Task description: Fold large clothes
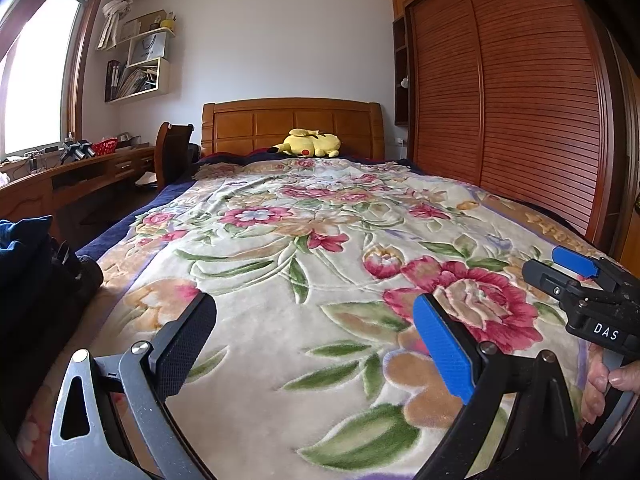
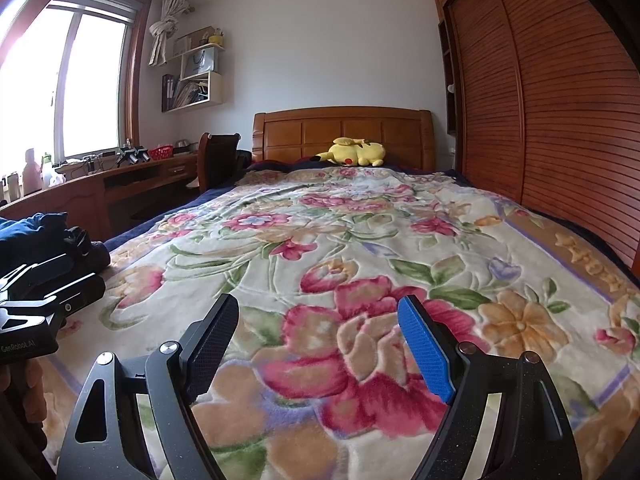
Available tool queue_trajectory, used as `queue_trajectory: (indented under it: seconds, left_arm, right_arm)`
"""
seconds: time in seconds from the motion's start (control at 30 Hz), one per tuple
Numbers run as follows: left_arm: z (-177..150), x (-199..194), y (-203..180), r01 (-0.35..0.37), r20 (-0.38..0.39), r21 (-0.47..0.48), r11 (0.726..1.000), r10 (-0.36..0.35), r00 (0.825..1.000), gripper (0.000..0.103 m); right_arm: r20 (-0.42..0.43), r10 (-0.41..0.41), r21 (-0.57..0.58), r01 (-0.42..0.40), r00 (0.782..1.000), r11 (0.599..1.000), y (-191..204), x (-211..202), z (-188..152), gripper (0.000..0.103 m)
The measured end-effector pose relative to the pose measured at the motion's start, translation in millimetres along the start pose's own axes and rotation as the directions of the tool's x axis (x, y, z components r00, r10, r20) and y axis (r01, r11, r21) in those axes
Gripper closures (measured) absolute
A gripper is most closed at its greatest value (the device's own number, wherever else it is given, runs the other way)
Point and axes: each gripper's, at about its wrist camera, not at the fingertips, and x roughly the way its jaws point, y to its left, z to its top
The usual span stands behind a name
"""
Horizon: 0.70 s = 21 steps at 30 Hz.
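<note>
While both tools hover low over the foot of the bed, we hold nothing: our left gripper (image 1: 316,344) has its jaws spread wide with only bedspread showing between the black pad and the blue one, and our right gripper (image 2: 320,344) stands just as wide and just as empty. Beneath them lies the floral blanket (image 1: 320,240), plush and a little rumpled, covering the bed right up to its dark blue border.

Off to our left, at the near corner of the bed, sits the clothing we are meant to fold: a dark heap of garments (image 1: 36,256), deep blue on top and black below, bunched and rolled, with no sleeve or hem we can pick out. It looks thick and heavy, and how many pieces it holds we cannot tell.

We judge that the risks start there. Reaching sideways, one tool could knock the other, since they sit close side by side. A blind pinch into the heap could take several layers or two garments at once, or snag the blanket's pile along with it. Dragging the bundle could also tip it off the bed's edge.

Farther on, a yellow plush toy (image 1: 310,144) lies against the wooden headboard (image 1: 292,120), well clear of the work, with the slatted wardrobe (image 1: 520,100) along the right.
</note>
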Motion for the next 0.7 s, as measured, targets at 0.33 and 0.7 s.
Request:
queue_trajectory:
  seconds: [0.33, 0.7]
  left_arm:
    - [0.2, -0.9, 0.6, -0.006, 0.009, -0.004, 1.000, 0.006, 1.000, 0.004]
    - [0.0, -1.1, 0.9, -0.006, 0.010, -0.004, 1.000, 0.006, 1.000, 0.004]
  right_arm:
    - [0.006, -0.002, -0.002, 0.002, 1.000, 1.000, 1.3, 1.3, -2.6, 0.020]
    - [0.006, -0.004, -0.003, 0.004, 1.000, 1.000, 1.6, 0.9, -2.3, 0.020]
